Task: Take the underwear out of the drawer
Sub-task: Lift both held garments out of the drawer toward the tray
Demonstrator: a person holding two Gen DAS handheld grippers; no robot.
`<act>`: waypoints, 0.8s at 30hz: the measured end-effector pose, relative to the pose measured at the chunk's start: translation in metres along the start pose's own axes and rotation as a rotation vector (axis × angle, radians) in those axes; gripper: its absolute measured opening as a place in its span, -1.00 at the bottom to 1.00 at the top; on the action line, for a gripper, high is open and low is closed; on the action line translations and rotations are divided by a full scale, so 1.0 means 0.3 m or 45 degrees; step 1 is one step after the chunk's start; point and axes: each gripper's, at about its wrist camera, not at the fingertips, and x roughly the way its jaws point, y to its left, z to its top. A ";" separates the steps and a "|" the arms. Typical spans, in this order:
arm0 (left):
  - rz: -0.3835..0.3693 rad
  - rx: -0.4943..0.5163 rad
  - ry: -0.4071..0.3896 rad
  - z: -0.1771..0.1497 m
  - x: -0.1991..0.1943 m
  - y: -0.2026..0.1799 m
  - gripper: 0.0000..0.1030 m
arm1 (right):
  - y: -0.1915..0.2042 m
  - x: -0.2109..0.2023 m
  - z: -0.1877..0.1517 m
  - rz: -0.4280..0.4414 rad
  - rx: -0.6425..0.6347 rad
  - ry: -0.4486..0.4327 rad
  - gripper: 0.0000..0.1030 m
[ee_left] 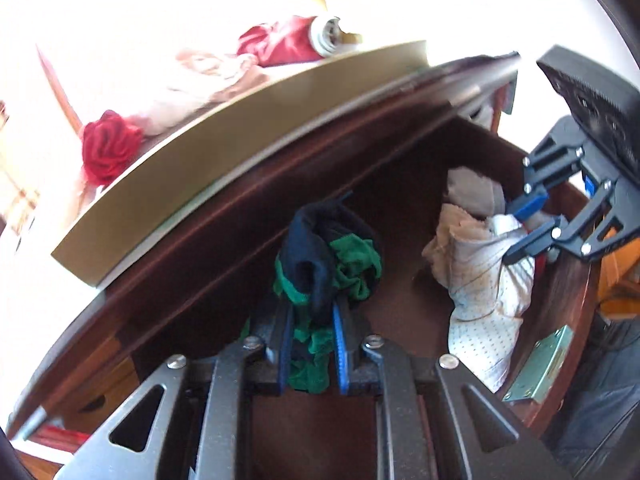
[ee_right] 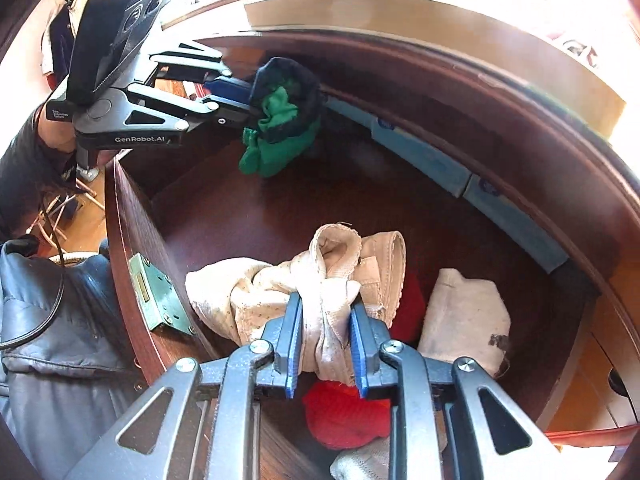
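Left tongs point(ee_left: 310, 344) pinch the green-and-navy underwear point(ee_left: 328, 256) clear above the drawer point(ee_right: 132, 216) floor for carrying out, while my right tongs point(ee_right: 326, 344) clamp the cream bundle point(ee_right: 320, 280) still lying inside, ready to lift.

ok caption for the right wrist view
Right claw shut on cream speckled cotton underwear inside dark wooden drawer.

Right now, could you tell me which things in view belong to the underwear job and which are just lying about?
Part of the job:
- drawer
- green-and-navy underwear in left gripper
- cream underwear in right gripper
- red garment

Lying about:
- red clothes on top
- brass lock plate
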 end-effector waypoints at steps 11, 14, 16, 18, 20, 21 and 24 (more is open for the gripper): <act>-0.037 -0.204 -0.106 -0.058 -0.026 0.039 -0.71 | 0.034 -0.071 -0.034 -0.059 -0.020 -0.120 -0.60; -0.039 -0.236 -0.128 -0.062 -0.050 0.052 -0.71 | 0.048 -0.090 -0.056 -0.077 -0.028 -0.148 -0.60; -0.042 -0.250 -0.143 -0.063 -0.057 0.054 -0.71 | 0.062 -0.105 -0.071 -0.092 -0.036 -0.167 -0.61; -0.048 -0.266 -0.153 -0.065 -0.067 0.058 -0.71 | 0.067 -0.119 -0.079 -0.098 -0.038 -0.190 -0.61; -0.054 -0.283 -0.162 -0.067 -0.070 0.060 -0.71 | 0.074 -0.134 -0.087 -0.107 -0.044 -0.207 -0.61; -0.056 -0.291 -0.167 -0.067 -0.070 0.060 -0.71 | 0.079 -0.144 -0.088 -0.113 -0.047 -0.218 -0.61; -0.059 -0.316 -0.184 -0.069 -0.073 0.061 -0.71 | 0.103 -0.172 -0.096 -0.132 -0.058 -0.247 -0.61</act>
